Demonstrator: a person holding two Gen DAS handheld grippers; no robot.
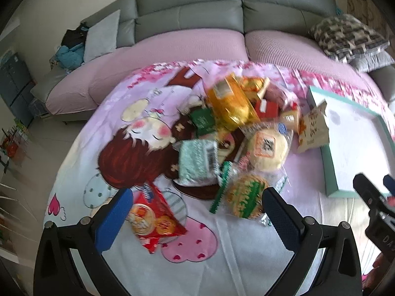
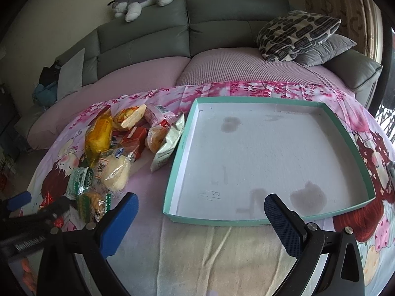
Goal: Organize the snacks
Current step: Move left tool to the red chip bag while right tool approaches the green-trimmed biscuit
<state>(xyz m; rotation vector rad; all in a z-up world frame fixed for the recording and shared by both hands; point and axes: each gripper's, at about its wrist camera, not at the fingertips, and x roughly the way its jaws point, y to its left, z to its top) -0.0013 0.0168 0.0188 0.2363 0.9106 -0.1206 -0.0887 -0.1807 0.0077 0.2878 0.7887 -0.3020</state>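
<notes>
So my left claw point(image 1: 195, 212) gapes wide over the red cracker packet point(image 1: 154, 219) at the tabletop's near edge, ready to pick; my right claw point(image 2: 200, 212), equally wide and empty, waits above the teal tray point(image 2: 246, 222), bare beside the snack heap point(image 2: 118, 148)

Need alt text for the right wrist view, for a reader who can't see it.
An empty teal-rimmed tray lies on a cartoon-print cloth, ahead of the open right gripper. A pile of wrapped snacks sits left of the tray, with a grey sofa behind.
</notes>
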